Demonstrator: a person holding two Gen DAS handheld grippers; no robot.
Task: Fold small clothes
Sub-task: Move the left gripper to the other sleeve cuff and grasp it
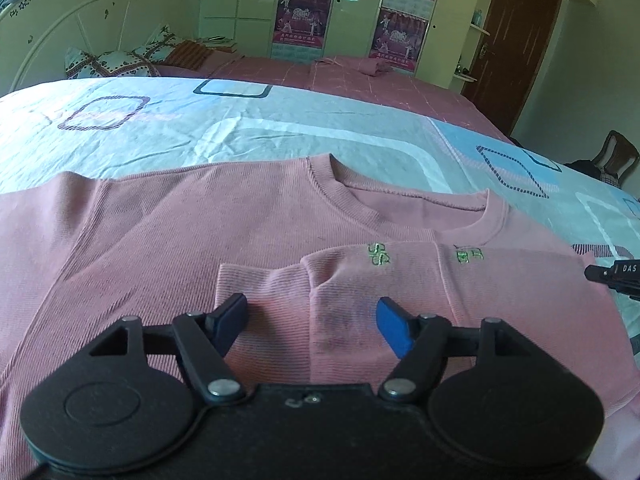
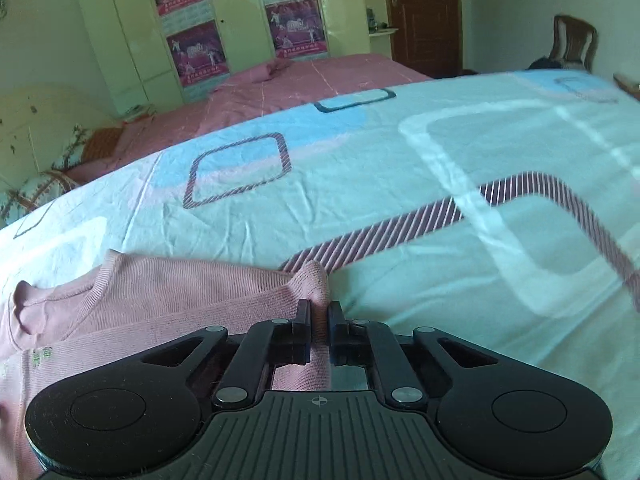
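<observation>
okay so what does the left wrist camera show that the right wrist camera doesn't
Only the left wrist view shows the open left gripper over the folded-in sleeve cuff, the whole neckline and both green embroidered marks.

Only the right wrist view shows the right gripper shut on a pinch of the pink sweater at its edge, plus open bedsheet to the right.

Both show the pink sweater, the patterned sheet, the wardrobe posters and the brown door.

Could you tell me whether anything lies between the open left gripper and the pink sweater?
Nothing visible does. The left gripper is open directly over the pink sweater, with only its folded sleeve between the fingers.
</observation>
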